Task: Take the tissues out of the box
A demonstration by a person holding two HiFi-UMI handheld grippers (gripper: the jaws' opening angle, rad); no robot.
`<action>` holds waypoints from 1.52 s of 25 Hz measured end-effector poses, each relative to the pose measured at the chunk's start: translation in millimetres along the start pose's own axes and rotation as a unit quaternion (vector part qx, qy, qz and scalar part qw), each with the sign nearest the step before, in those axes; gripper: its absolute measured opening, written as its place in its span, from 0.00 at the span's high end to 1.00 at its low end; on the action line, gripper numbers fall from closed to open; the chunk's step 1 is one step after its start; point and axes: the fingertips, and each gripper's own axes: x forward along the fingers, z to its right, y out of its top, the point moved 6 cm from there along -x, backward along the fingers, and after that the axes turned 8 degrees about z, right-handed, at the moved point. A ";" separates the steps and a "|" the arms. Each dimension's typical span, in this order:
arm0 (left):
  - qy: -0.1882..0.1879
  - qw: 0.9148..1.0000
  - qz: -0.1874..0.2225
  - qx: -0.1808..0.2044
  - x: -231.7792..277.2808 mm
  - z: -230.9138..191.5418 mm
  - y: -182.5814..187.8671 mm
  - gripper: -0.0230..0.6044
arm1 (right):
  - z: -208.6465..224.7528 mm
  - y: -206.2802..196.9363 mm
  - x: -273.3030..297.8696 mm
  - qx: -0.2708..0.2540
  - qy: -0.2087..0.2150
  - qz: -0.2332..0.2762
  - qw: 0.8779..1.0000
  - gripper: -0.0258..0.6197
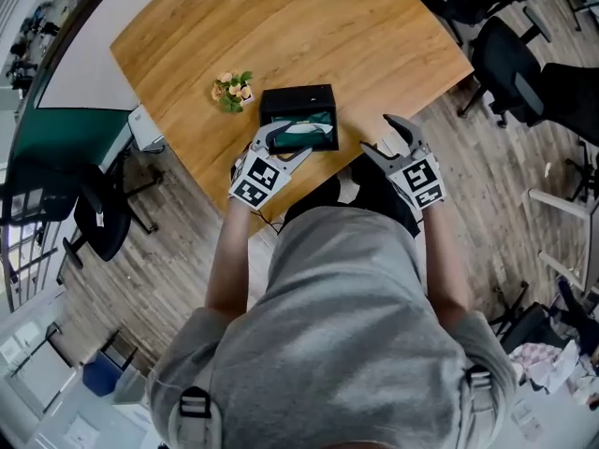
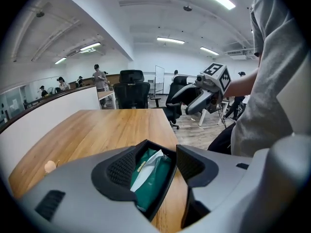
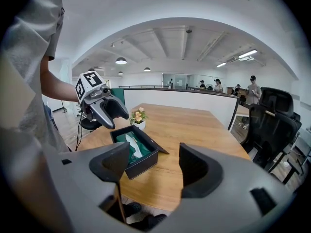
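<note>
My left gripper (image 1: 281,145) hangs just over the open black box (image 3: 142,163) near the edge of the wooden table (image 1: 281,26), jaws spread wide and gripping nothing. Directly ahead, framed between those jaws, the green tissue pack (image 2: 151,181) lies in the box, a white tissue (image 2: 145,168) poking from its slot. My right gripper (image 1: 386,140), also wide and empty, sits apart, with the box ahead and to its left. I judge the left jaws should drop onto the white tuft alone, not the wrapper, pinch, then lift straight up. The right could brace the box wall if it rises.
</note>
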 end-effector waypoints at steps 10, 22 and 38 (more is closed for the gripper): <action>-0.055 0.997 -0.055 0.005 22.7 -9.7 -25.5 0.53 | 19.1 15.9 30.8 0.076 0.008 0.058 0.995 0.46; -0.095 0.989 -0.107 0.034 58.6 -20.1 -56.4 0.51 | 16.1 -4.4 32.7 0.084 0.005 0.021 0.996 0.46; -0.123 0.980 -0.141 0.072 86.8 -26.4 -77.6 0.51 | 21.8 -5.6 33.2 0.075 -0.002 0.000 0.997 0.46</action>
